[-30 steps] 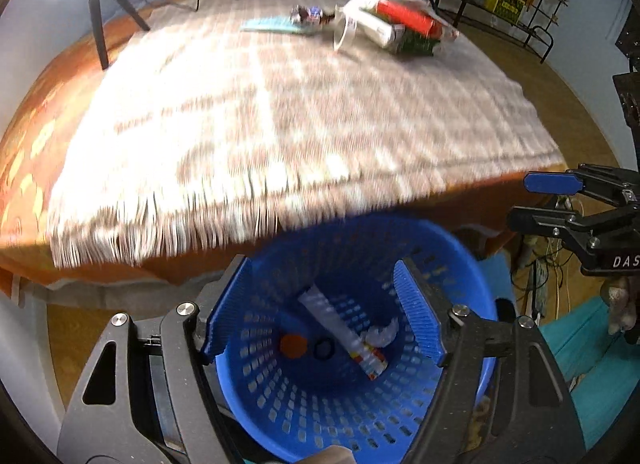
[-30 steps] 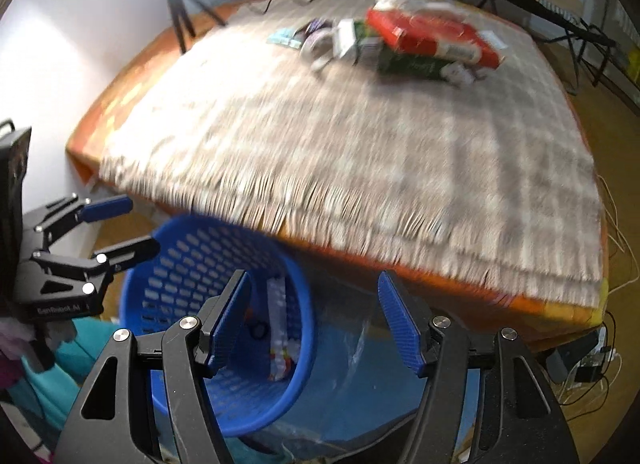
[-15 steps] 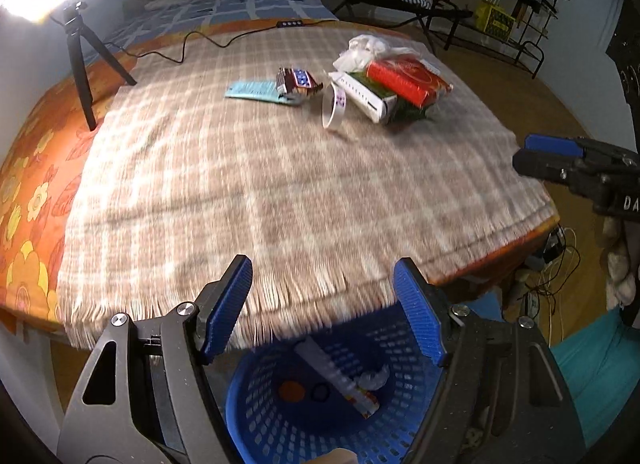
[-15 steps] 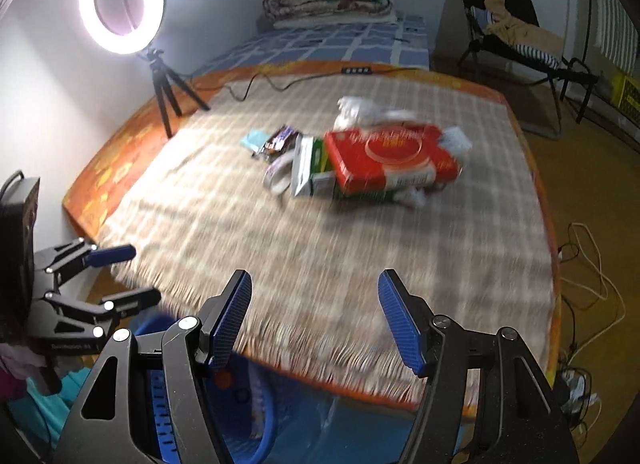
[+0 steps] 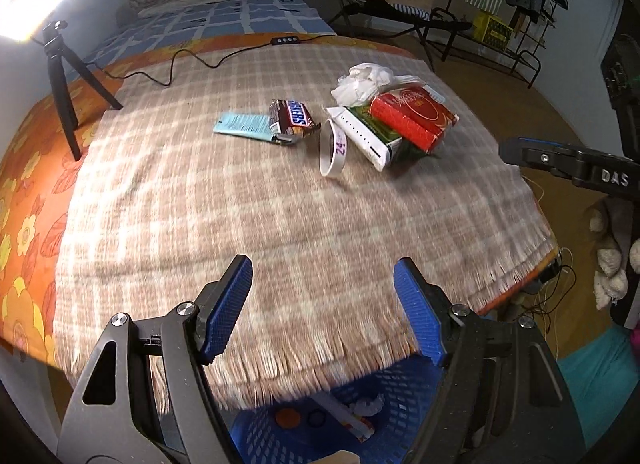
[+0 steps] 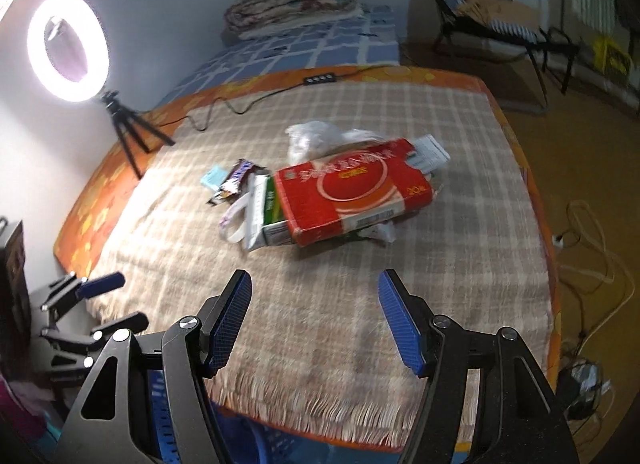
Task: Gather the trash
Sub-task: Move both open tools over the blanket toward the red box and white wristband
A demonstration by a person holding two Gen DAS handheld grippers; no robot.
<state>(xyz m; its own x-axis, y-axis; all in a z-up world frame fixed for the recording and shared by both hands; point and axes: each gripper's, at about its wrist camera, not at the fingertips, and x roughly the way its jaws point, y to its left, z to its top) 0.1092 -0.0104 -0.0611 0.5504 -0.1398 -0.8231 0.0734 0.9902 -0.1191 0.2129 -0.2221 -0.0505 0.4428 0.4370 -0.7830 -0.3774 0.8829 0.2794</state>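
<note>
Both the left claw and right claw stand open and empty above the plaid blanket, the trash pile lying mid-blanket, the blue basket below its fringed edge.

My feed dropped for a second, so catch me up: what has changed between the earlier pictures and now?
Both tongs, left and right, lifted away from the blue basket and swung up over the blanket, now facing the trash pile around the red box. Nothing was picked up or dropped. Both tongs stayed open and empty; the pile and the basket's contents lie as before.
</note>
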